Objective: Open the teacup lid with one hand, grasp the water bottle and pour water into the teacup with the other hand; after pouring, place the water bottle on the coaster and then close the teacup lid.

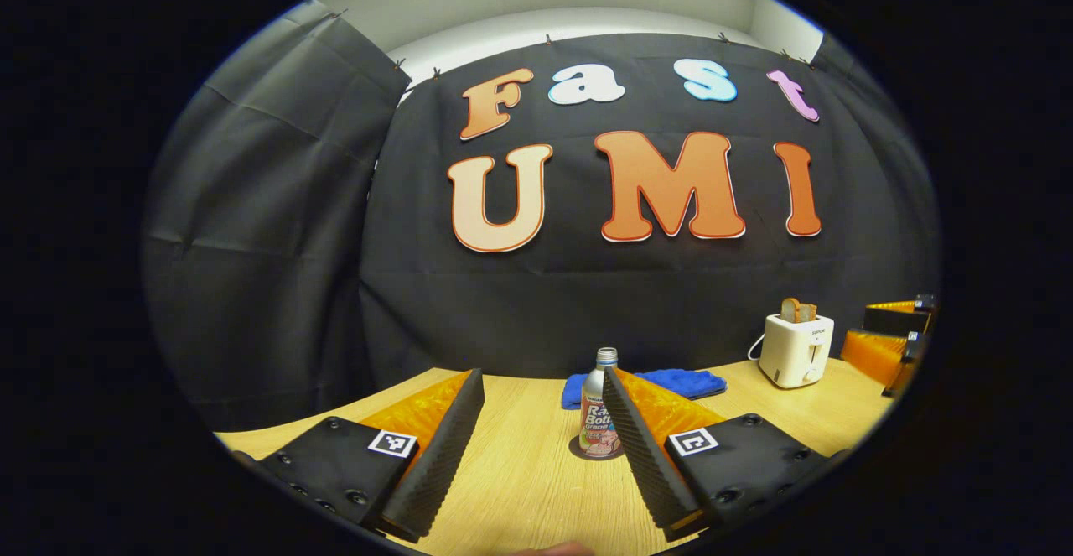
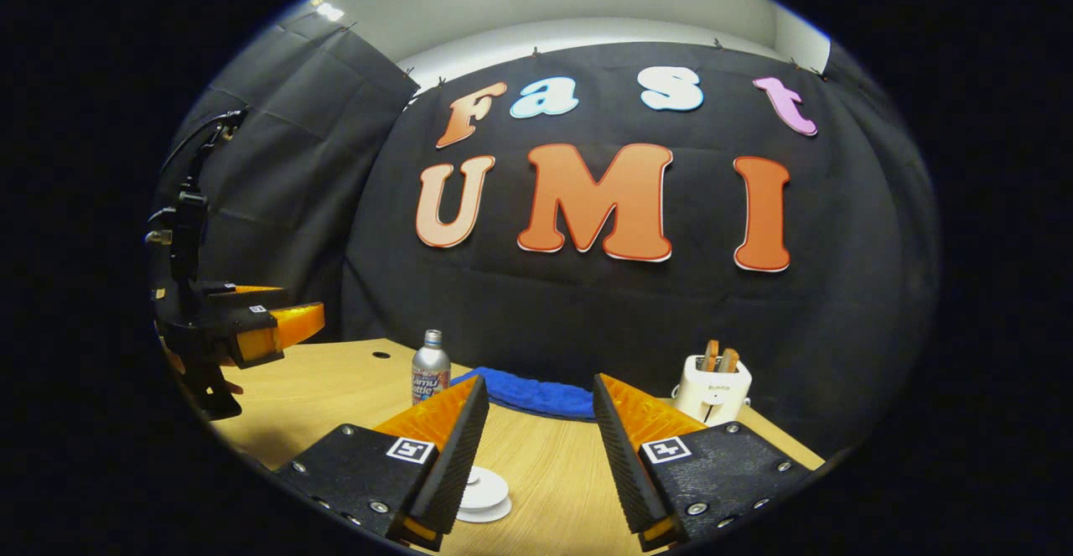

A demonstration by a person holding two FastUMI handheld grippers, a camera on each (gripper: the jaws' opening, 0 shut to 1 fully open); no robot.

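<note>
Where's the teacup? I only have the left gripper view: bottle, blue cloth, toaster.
Observer: The right gripper view shows a white round lid with a knob low on the table, partly behind one finger of the right gripper.
Operator: Right gripper on it?
Observer: No. Its jaws stand open with nothing between them, and the lid lies toward one finger's side.
Operator: How does my gripper look from there?
Observer: The left gripper shows at that view's left edge, held above the table and apart from the bottle.
</note>
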